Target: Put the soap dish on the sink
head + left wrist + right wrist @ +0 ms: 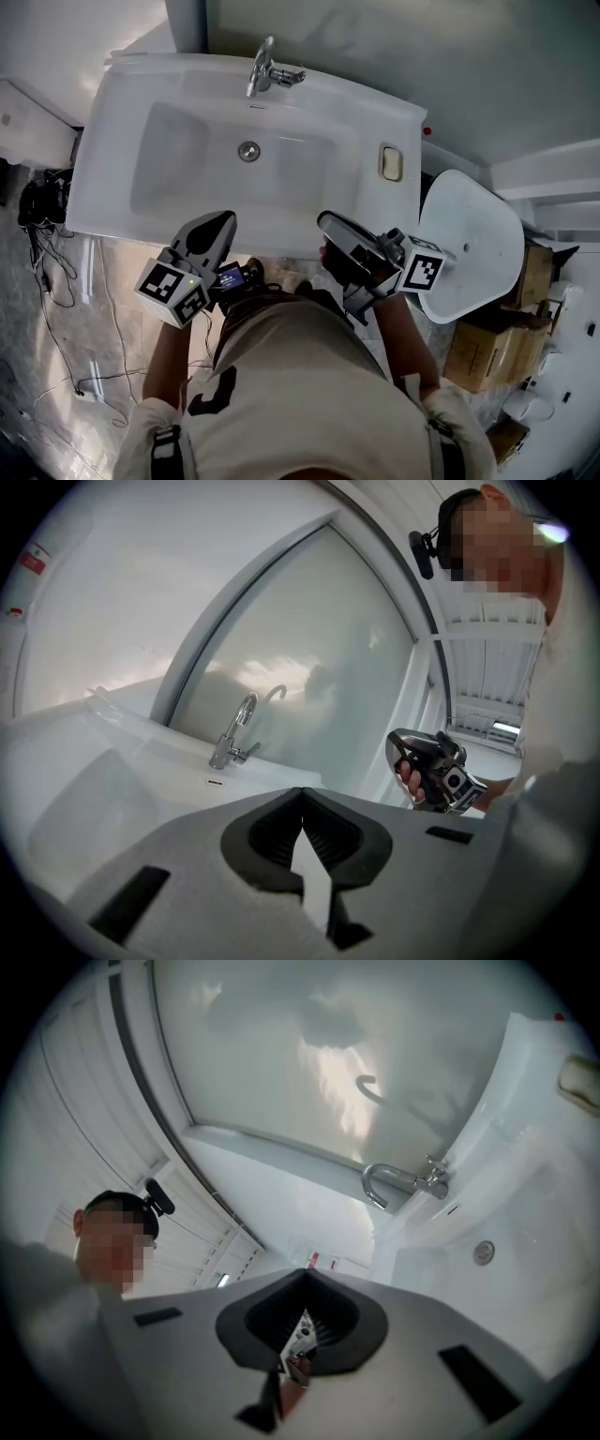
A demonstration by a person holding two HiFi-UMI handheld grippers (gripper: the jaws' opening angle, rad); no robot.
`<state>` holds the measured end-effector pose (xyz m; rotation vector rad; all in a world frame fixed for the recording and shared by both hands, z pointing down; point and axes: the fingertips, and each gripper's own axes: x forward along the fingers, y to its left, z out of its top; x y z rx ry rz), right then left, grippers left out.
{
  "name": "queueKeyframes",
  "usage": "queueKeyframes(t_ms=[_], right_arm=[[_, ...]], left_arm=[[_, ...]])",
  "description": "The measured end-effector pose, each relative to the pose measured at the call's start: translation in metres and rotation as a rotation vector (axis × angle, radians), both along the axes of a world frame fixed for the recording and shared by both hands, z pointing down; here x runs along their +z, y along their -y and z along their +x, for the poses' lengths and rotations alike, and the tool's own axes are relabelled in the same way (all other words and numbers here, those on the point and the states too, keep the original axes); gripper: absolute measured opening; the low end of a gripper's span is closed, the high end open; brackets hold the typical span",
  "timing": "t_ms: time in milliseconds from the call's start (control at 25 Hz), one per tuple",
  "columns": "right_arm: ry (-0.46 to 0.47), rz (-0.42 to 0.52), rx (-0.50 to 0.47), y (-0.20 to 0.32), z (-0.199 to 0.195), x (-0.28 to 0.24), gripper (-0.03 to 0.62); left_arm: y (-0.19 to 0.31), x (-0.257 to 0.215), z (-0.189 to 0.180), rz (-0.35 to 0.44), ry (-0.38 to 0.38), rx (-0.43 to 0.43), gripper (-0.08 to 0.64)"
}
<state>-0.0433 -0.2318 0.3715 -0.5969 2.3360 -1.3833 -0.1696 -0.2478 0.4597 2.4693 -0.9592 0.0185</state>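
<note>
Soap dish (391,162) lies on the right rim of the sink (112,141). Left gripper (217,223) and right gripper (328,223) are at the near edge, both clenched empty and well apart from the dish.

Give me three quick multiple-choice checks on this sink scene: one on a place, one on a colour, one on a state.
1. Where is the soap dish?
A. in the bowl by the drain
B. on the right-hand rim of the sink
C. on the floor

2. What colour is the soap dish?
A. cream
B. blue
C. black

3. How is the right hand-held gripper?
A. shut on the soap dish
B. wide open
C. shut and empty

Answers:
1. B, it lies on the flat rim at the head view's right.
2. A, it shows pale cream against the white sink.
3. C, its jaws meet with nothing between them.
</note>
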Motion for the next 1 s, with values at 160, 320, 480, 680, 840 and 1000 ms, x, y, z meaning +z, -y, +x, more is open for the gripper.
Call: queueKeyframes(t_ms=[160, 320, 480, 680, 840, 1000], right_arm=[[0.127, 0.013, -0.046, -0.007, -0.005, -0.012, 0.008], [0.099, 0.021, -0.072, -0.025, 0.000, -0.013, 0.008], [0.051, -0.004, -0.060, -0.049, 0.019, -0.005, 0.008], [0.043, -0.049, -0.030, -0.078, 0.047, 0.006, 0.008], [0.074, -0.089, -0.006, -0.096, 0.069, 0.013, 0.008], [0.106, -0.114, 0.003, -0.116, 0.094, 0.015, 0.008]], left_arm=[[0.000, 0.003, 0.003, -0.053, -0.003, -0.027, 0.017], [-0.003, -0.003, 0.027, -0.068, -0.001, 0.000, 0.017], [-0.016, -0.013, 0.063, -0.050, 0.013, 0.055, 0.017], [-0.042, -0.014, 0.109, -0.049, 0.020, 0.120, 0.017], [-0.068, -0.014, 0.139, -0.060, 0.029, 0.152, 0.017], [-0.090, -0.016, 0.166, -0.058, 0.041, 0.169, 0.017]])
